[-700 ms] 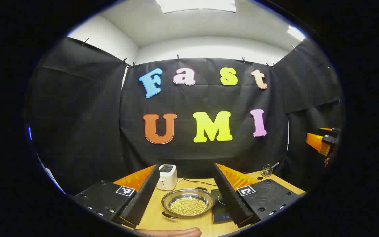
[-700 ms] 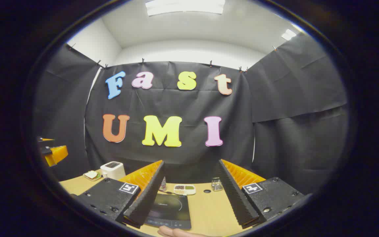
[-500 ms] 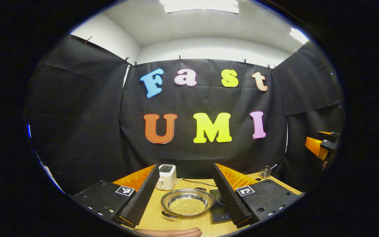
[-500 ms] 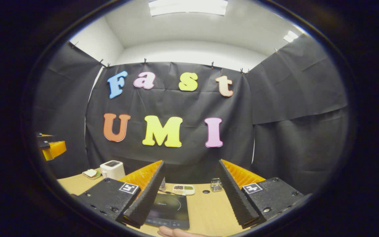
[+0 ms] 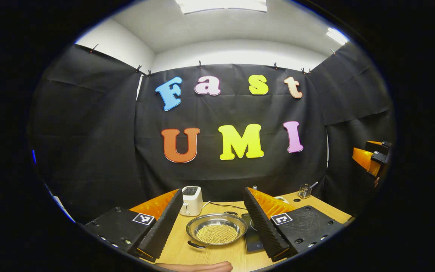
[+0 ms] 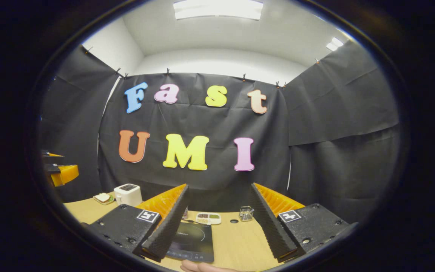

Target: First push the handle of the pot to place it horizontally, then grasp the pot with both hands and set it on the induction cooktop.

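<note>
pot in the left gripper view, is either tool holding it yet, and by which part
Nothing is held. The pot sits on the table, apart from the open left tool. The right tool is open too, above the induction cooktop.

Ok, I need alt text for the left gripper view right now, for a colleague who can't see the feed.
The left gripper, fingers spread open, hangs above a wooden table, aimed at a shallow metal pot holding small yellowish grains. A black induction cooktop lies just right of the pot, a white toaster stands behind it, and the other gripper shows at far right.
</note>
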Demonstrator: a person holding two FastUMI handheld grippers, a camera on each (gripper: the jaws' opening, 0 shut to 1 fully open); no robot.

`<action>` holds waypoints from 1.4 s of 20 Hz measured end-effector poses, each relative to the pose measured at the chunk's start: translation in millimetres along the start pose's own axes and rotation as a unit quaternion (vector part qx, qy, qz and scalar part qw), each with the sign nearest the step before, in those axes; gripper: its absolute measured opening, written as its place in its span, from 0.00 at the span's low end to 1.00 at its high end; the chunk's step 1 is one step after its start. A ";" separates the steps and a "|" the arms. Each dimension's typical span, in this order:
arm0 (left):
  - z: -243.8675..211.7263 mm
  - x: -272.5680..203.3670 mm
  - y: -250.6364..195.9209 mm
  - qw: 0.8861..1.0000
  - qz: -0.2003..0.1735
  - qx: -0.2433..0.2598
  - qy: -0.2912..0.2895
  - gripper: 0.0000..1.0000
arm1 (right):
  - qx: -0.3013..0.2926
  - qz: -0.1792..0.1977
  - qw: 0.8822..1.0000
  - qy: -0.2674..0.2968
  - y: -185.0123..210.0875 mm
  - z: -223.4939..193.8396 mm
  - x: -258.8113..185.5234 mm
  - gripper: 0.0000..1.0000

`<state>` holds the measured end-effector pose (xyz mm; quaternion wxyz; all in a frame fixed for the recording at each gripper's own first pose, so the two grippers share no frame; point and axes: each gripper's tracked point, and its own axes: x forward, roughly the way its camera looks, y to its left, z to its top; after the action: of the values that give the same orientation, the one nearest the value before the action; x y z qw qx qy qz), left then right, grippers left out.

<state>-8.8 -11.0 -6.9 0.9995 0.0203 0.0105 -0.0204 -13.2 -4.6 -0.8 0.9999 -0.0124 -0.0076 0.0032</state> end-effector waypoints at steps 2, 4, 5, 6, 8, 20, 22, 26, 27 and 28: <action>-1.5 -0.6 -2.0 1.000 -0.004 -0.002 0.001 0.96 | 0.001 0.000 1.000 0.002 -1.3 -1.5 0.3 0.98; -4.0 0.9 -2.9 1.000 -0.003 0.000 0.003 0.96 | 0.003 -0.003 1.000 0.003 -5.0 -3.5 1.5 1.00; -5.4 0.5 -4.0 1.000 -0.004 0.003 0.004 0.96 | 0.004 -0.002 1.000 0.003 -5.0 -4.8 1.8 0.98; -6.2 1.5 -3.3 1.000 -0.002 0.006 0.005 0.96 | 0.006 0.000 1.000 0.005 -4.9 -6.1 1.8 1.00; -7.4 3.1 1.5 1.000 0.008 0.009 0.004 0.96 | 0.008 0.002 1.000 0.007 -6.0 -8.4 2.9 0.98; -59.8 23.8 -23.1 0.993 -0.074 -0.016 0.088 0.19 | 0.038 0.012 0.999 -0.003 -10.6 -13.9 5.2 0.98; -80.2 37.7 -23.4 0.991 -0.072 0.004 0.109 0.00 | 0.037 0.013 0.999 -0.005 -10.5 -16.0 4.3 0.98; -112.1 33.5 -30.2 0.985 -0.084 0.000 0.149 0.00 | 0.033 0.016 0.999 0.002 -9.5 -21.9 5.4 0.98; -123.2 35.0 -27.5 0.984 -0.081 0.004 0.160 0.00 | 0.032 0.015 0.999 0.003 -9.9 -24.2 6.1 0.98; -132.8 37.6 -25.7 0.982 -0.078 0.007 0.171 0.00 | 0.030 0.015 0.999 0.006 -9.8 -26.2 7.2 0.97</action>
<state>25.0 -32.7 -141.5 0.9782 0.0291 0.1823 -0.0946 -5.5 -15.0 -26.7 0.9997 0.0174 -0.0016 0.0180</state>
